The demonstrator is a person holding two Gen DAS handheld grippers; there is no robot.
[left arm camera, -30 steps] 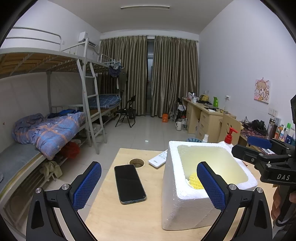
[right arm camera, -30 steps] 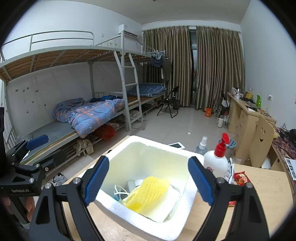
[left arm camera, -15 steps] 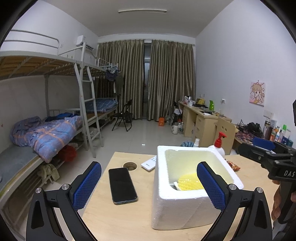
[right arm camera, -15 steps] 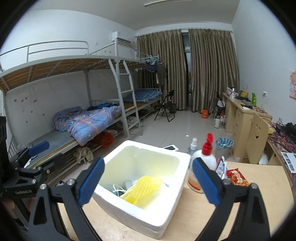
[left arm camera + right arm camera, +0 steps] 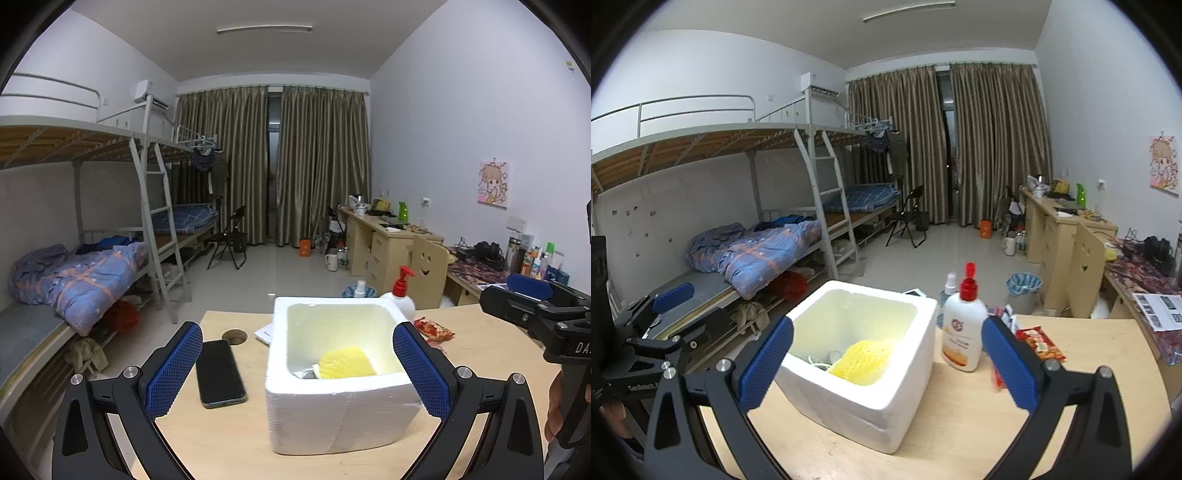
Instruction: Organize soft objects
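Observation:
A white foam box (image 5: 332, 413) (image 5: 849, 402) stands on the wooden table (image 5: 221, 443). Inside it lies a yellow foam net (image 5: 345, 363) (image 5: 864, 356) on some white bits and a cord. My left gripper (image 5: 297, 369) is open, held back from the box's near side, with nothing between its pads. My right gripper (image 5: 886, 363) faces the box from the other side. Its jaws are opening and nothing is between them. Each gripper shows at the edge of the other's view, the right one (image 5: 535, 306) and the left one (image 5: 665, 314).
A black phone (image 5: 219, 373) lies left of the box near a round table hole (image 5: 234, 335). A red-capped lotion bottle (image 5: 962, 325), a spray bottle (image 5: 949, 288) and a red snack packet (image 5: 1039, 343) sit beside the box. Bunk beds and desks line the room.
Both grippers have drawn back and up from the box, which now looks smaller and farther away. The right jaws have spread a little wider. The yellow net stays in the box.

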